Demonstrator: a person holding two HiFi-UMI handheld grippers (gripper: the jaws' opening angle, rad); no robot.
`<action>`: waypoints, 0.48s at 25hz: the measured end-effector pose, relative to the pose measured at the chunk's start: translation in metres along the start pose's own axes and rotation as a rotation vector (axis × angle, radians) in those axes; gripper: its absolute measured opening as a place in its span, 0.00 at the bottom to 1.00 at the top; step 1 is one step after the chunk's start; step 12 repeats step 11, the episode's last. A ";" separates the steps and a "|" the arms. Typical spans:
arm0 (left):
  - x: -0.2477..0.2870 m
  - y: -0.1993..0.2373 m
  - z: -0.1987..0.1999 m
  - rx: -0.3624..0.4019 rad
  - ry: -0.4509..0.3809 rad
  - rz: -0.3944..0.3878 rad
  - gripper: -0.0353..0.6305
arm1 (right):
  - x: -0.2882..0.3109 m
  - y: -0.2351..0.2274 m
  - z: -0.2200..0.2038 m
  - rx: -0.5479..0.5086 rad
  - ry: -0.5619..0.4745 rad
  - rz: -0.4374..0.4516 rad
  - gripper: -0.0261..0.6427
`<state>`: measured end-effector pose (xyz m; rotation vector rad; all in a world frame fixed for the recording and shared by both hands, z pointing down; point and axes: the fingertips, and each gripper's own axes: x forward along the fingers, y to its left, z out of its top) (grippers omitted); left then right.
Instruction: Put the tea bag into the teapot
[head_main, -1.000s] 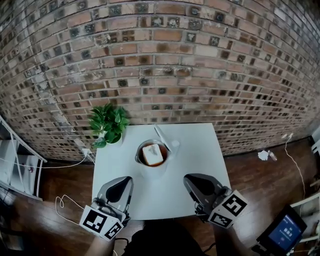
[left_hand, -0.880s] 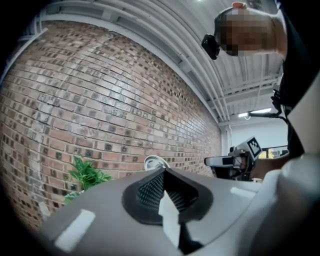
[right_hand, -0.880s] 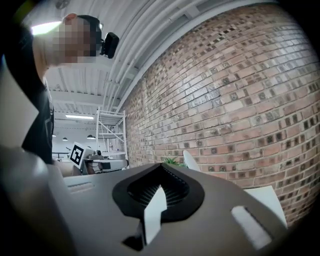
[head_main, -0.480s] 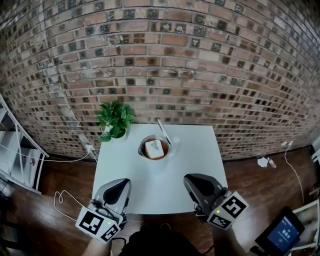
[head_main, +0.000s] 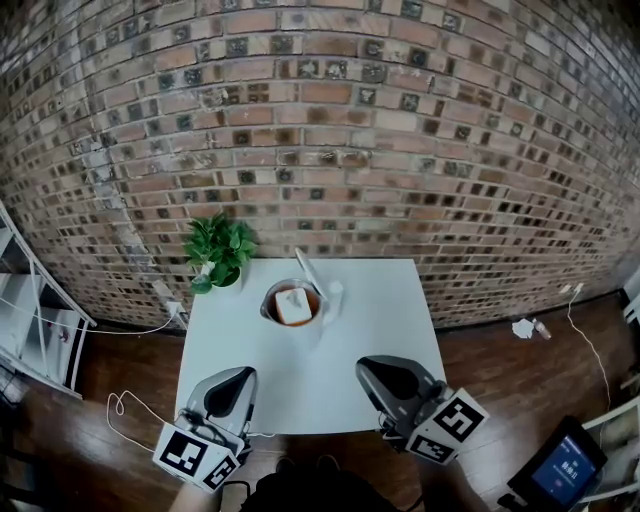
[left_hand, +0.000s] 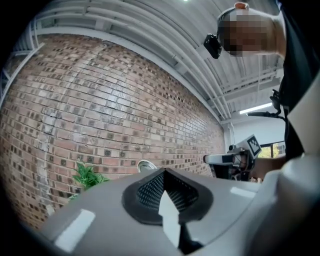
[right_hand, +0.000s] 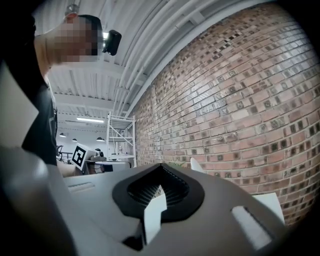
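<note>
A glass teapot (head_main: 272, 312) stands at the back middle of the white table (head_main: 300, 385), its lid (head_main: 309, 273) tipped up. A white tea bag (head_main: 293, 307) lies inside it on brown tea. My left gripper (head_main: 236, 380) hangs over the table's front left edge, shut and holding nothing. My right gripper (head_main: 378, 374) hangs over the front right edge, also shut and holding nothing. Both are well short of the teapot. In the left gripper view the jaws (left_hand: 165, 172) are pressed together, and only the lid tip (left_hand: 146, 165) shows above them. The right gripper view shows the same (right_hand: 161, 167).
A potted green plant (head_main: 217, 250) stands at the table's back left corner. A brick wall (head_main: 330, 150) runs right behind the table. White shelving (head_main: 30, 320) is at the left, a cable (head_main: 130, 405) lies on the wooden floor, and a tablet (head_main: 566, 468) is at the lower right.
Both grippers have drawn slightly back toward the table's near edge, still shut. The tea bag stays in the teapot; the head camera has shifted a little.
</note>
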<state>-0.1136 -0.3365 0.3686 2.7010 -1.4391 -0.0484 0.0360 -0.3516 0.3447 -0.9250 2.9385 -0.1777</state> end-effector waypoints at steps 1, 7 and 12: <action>0.001 -0.001 -0.001 0.000 0.002 0.001 0.06 | -0.001 -0.001 0.000 0.000 -0.002 0.000 0.04; 0.001 -0.002 0.001 0.015 0.003 0.010 0.06 | -0.001 -0.002 0.000 -0.001 -0.008 0.001 0.04; 0.000 -0.001 0.006 -0.016 -0.015 0.013 0.06 | -0.001 0.000 -0.002 -0.002 -0.004 -0.002 0.04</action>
